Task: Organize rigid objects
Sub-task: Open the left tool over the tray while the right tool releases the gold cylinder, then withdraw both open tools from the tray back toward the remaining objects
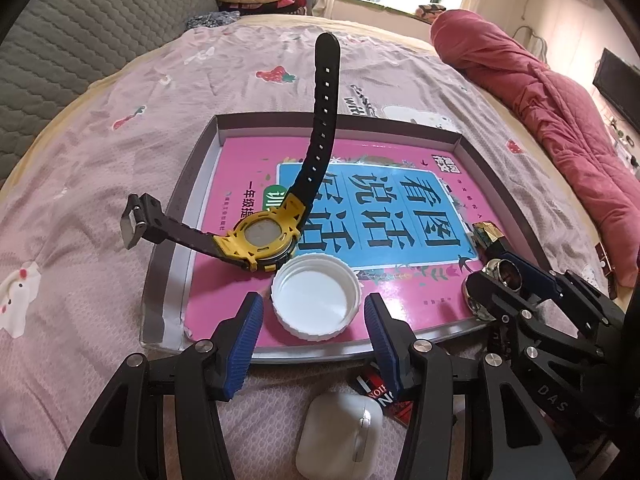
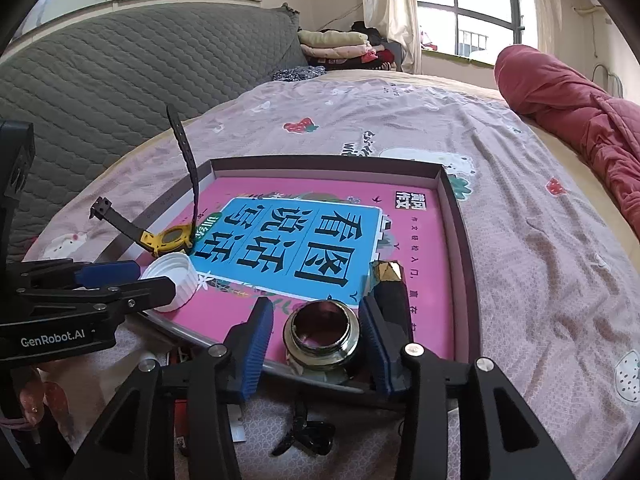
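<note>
Sitting near in the tray (image 2: 460,236), the glass jar (image 2: 322,336) (slippery, breakable) wants gripping at its neck; right gripper (image 2: 316,340) jaws released around it, left gripper (image 1: 314,314) jaws released around the cap (image 1: 316,296).

Tray (image 1: 192,184) on bed (image 1: 100,140), book (image 1: 400,300) in it. On book: watch (image 1: 264,242) at left, cap (image 1: 316,296) just in front, jar (image 2: 322,330) at right w/ box (image 2: 387,280) behind.
</note>
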